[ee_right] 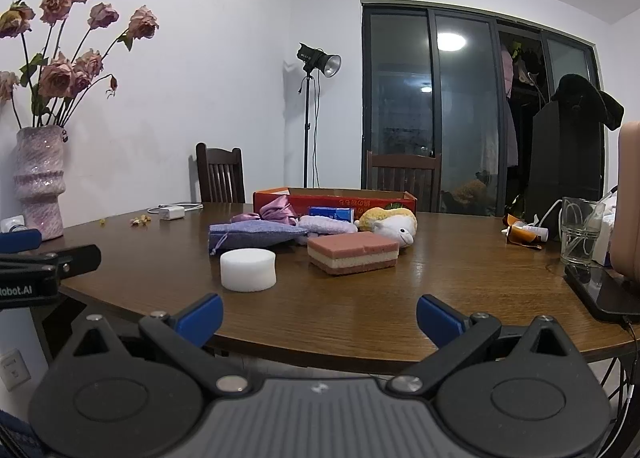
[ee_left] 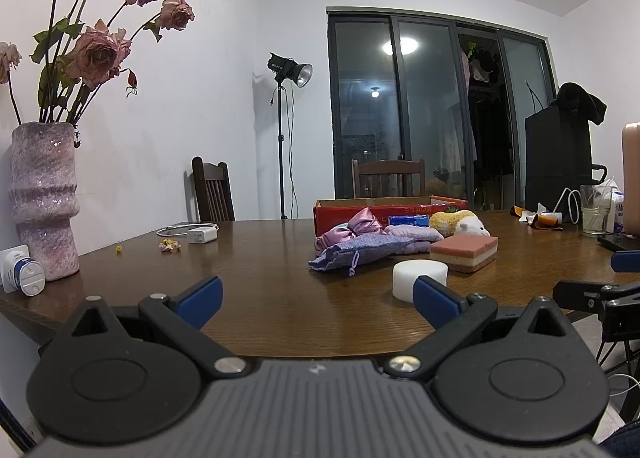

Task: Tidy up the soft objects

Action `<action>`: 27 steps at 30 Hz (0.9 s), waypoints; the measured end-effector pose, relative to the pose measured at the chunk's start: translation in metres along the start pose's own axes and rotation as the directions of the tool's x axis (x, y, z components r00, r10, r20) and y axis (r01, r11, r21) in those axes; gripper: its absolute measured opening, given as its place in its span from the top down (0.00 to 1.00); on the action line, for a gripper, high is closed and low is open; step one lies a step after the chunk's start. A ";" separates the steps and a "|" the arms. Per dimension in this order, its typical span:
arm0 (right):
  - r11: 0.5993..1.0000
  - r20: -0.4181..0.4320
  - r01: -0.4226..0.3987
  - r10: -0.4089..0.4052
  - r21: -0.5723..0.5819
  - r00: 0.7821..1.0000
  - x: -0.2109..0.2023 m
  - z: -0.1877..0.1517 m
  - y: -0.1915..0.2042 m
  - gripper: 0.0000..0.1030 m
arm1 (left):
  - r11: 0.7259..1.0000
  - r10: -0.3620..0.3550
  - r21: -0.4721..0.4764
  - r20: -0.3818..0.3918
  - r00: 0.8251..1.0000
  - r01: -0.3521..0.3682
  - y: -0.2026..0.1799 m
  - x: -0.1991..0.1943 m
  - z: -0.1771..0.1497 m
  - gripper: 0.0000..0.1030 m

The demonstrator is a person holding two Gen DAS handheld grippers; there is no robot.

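A white foam cylinder (ee_left: 419, 278) (ee_right: 248, 270) and a pink layered sponge (ee_left: 465, 253) (ee_right: 353, 252) lie nearest me on the wooden table (ee_left: 260, 266). Behind them lie a purple drawstring pouch (ee_left: 360, 254) (ee_right: 252, 236), a pink satin bag (ee_left: 362, 226) (ee_right: 278, 209), a lilac cloth (ee_left: 414, 234) (ee_right: 326, 224), a blue packet (ee_left: 409, 220) (ee_right: 331, 213) and a yellow-and-white plush toy (ee_left: 460, 222) (ee_right: 390, 225). A red cardboard box (ee_left: 390, 206) (ee_right: 334, 198) stands behind. My left gripper (ee_left: 316, 298) is open and empty at the near edge. My right gripper (ee_right: 319, 316) is open and empty.
A pink vase of dried roses (ee_left: 42, 197) (ee_right: 39, 181) stands at the left. A white charger with cable (ee_left: 202, 234) (ee_right: 172, 212) lies behind it. A glass (ee_right: 580, 230), a phone (ee_right: 608, 292) and tubes (ee_right: 526, 234) sit at the right. Chairs (ee_right: 220, 173) stand beyond the table.
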State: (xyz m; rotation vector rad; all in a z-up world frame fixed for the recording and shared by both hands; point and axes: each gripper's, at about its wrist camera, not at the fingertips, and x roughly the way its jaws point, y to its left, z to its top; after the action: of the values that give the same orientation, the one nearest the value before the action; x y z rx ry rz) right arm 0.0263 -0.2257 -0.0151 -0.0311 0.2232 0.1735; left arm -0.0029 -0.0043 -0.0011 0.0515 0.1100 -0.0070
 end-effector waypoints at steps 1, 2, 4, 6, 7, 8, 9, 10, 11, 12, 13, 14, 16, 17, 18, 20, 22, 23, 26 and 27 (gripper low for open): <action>1.000 -0.001 0.000 0.000 0.000 1.000 0.000 0.000 0.000 0.00 | 1.000 0.000 0.000 0.000 1.000 0.000 0.000 0.000 0.000 0.00; 1.000 -0.003 0.000 0.000 0.001 1.000 0.000 0.000 0.000 0.00 | 1.000 0.000 0.000 0.000 1.000 0.000 0.000 0.000 0.000 0.00; 1.000 -0.005 -0.001 0.001 0.001 1.000 0.001 -0.001 0.000 0.00 | 1.000 0.000 0.000 -0.001 1.000 0.000 0.000 0.000 0.000 0.00; 1.000 -0.006 -0.001 0.001 0.001 1.000 0.001 -0.001 0.000 0.00 | 1.000 0.000 0.000 0.000 1.000 0.000 0.000 0.000 0.000 0.00; 1.000 -0.006 -0.001 0.001 0.001 1.000 0.001 -0.001 0.000 0.00 | 1.000 0.000 0.000 0.000 1.000 0.000 0.000 0.000 0.000 0.00; 1.000 -0.006 -0.001 0.001 0.001 1.000 0.001 -0.001 0.000 0.00 | 1.000 0.000 0.000 0.000 1.000 0.000 0.000 0.000 0.000 0.00; 1.000 -0.006 -0.001 0.001 0.001 1.000 0.001 -0.001 0.000 0.00 | 1.000 0.001 0.000 0.000 1.000 -0.001 0.000 0.000 0.000 0.00; 1.000 -0.007 0.000 0.000 0.002 1.000 0.001 -0.001 0.000 0.00 | 1.000 0.000 0.000 -0.001 1.000 0.000 0.000 0.000 0.000 0.00; 1.000 -0.008 0.000 0.000 0.002 1.000 0.001 -0.001 0.000 0.00 | 1.000 0.001 0.000 -0.001 1.000 -0.001 0.000 0.000 0.000 0.00; 1.000 -0.008 0.000 0.000 0.003 1.000 0.001 -0.002 0.000 0.00 | 1.000 0.001 -0.001 0.000 1.000 -0.001 0.000 0.000 0.000 0.00; 1.000 -0.009 0.000 0.000 0.003 1.000 0.002 -0.002 0.000 0.00 | 1.000 0.000 -0.001 -0.001 1.000 0.000 0.000 0.000 0.000 0.00; 1.000 -0.009 0.000 0.000 0.003 1.000 0.002 -0.002 0.000 0.00 | 1.000 0.001 0.000 -0.001 1.000 -0.001 0.000 0.000 0.000 0.00; 1.000 -0.010 0.000 0.000 0.002 1.000 0.002 -0.002 0.000 0.00 | 1.000 -0.001 -0.001 -0.002 1.000 0.001 -0.001 0.000 0.000 0.00; 1.000 -0.010 0.000 0.000 0.002 1.000 0.002 -0.002 0.000 0.00 | 1.000 -0.002 -0.001 -0.002 1.000 0.002 -0.001 0.000 0.000 0.00; 1.000 -0.012 0.000 0.000 0.002 1.000 0.002 -0.002 0.000 0.00 | 1.000 -0.002 -0.001 -0.001 1.000 0.002 -0.001 0.000 0.000 0.00; 1.000 -0.014 -0.001 0.001 0.003 1.000 0.003 -0.002 -0.001 0.00 | 1.000 -0.003 -0.002 0.000 1.000 0.003 -0.001 0.000 0.000 0.00; 1.000 -0.016 0.000 0.000 0.002 1.000 0.003 -0.002 -0.001 0.00 | 1.000 -0.003 -0.002 0.000 1.000 0.003 -0.001 0.000 0.000 0.00; 1.000 -0.016 0.001 -0.001 0.000 1.000 0.003 -0.002 -0.001 0.00 | 1.000 -0.003 -0.002 0.000 1.000 0.003 -0.001 0.000 -0.001 0.00; 1.000 -0.017 0.000 0.000 -0.001 1.000 0.003 -0.002 0.000 0.00 | 1.000 -0.003 -0.002 0.000 1.000 0.003 -0.001 0.000 -0.001 0.00; 1.000 -0.017 0.000 0.000 -0.001 1.000 0.003 -0.002 0.000 0.00 | 1.000 -0.003 -0.001 -0.001 1.000 0.003 -0.001 0.000 -0.001 0.00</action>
State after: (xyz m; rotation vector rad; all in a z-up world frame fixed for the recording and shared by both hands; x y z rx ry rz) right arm 0.0287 -0.2256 -0.0181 -0.0331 0.2404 0.1731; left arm -0.0029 -0.0051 -0.0017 0.0502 0.1108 -0.0101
